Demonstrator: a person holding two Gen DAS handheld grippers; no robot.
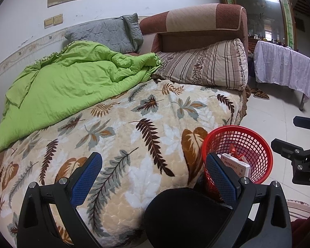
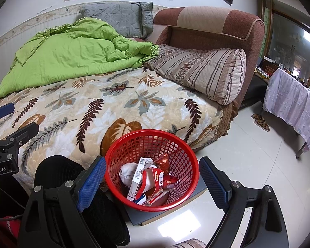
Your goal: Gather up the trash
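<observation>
Across the upper half of both views spreads the bed, its leaf-print blanket (image 2: 122, 103) under a rumpled green quilt (image 2: 72, 55) at ten o'clock and a striped pillow (image 2: 202, 72) at one o'clock. At six o'clock in my right view the red mesh basket (image 2: 153, 206) stands on the pale floor against the bed's edge, holding a white box (image 2: 137, 177), a crumpled wrapper and other trash. My right gripper (image 2: 153, 184) gapes wide about it, empty. My left gripper (image 1: 155, 177) hangs spread over the blanket, empty too.

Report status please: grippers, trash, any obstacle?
Both hand-held grippers open, empty: left, right. Trash inside red basket. Bed cover shows no litter; nothing blocking.
</observation>
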